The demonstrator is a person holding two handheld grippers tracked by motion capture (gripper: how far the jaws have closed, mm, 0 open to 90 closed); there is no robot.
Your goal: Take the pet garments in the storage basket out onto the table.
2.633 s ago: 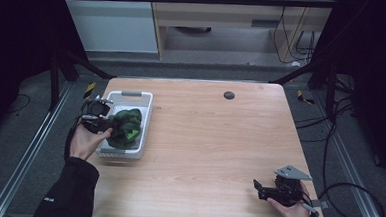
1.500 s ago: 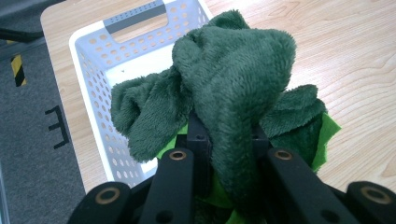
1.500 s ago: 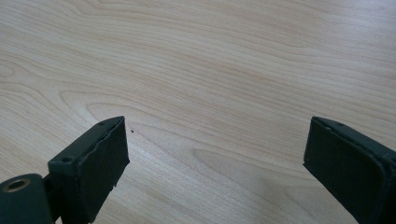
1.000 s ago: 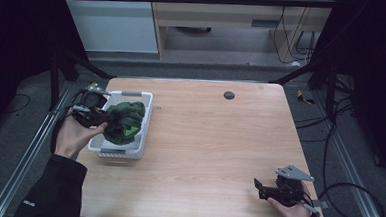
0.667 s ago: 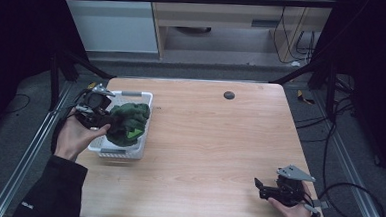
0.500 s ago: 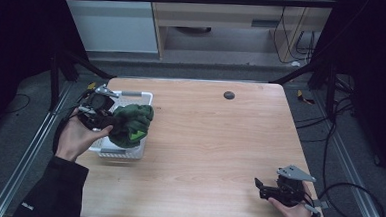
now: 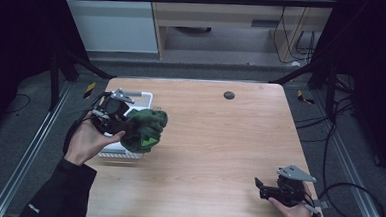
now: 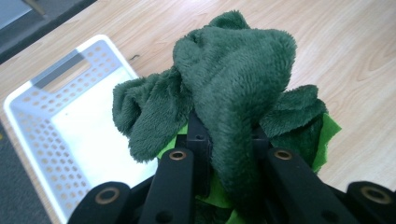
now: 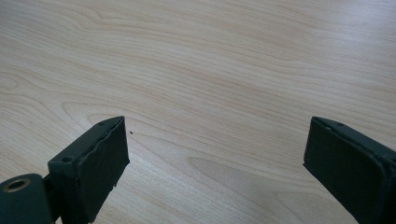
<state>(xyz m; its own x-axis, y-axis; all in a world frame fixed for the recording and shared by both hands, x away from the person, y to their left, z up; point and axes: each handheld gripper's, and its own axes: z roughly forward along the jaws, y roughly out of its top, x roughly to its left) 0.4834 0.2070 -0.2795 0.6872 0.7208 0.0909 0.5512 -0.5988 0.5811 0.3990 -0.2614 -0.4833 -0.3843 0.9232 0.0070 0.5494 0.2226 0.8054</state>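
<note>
left gripper (image 7: 125,126) clamped on green towel (image 7: 145,130), bunched between and beyond its fingers | towel hangs over white basket (image 7: 144,97) rim, tabletop side | right gripper (image 7: 264,188) jaws wide, empty, well apart | left hand nearer

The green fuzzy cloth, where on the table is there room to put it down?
The widest bare wood lies mid-table, between the green fuzzy cloth held in the left hand-held gripper, the dark round spot and the open right hand-held gripper. The white perforated basket is also empty inside. It is crowded only at the table's left edge.
</note>
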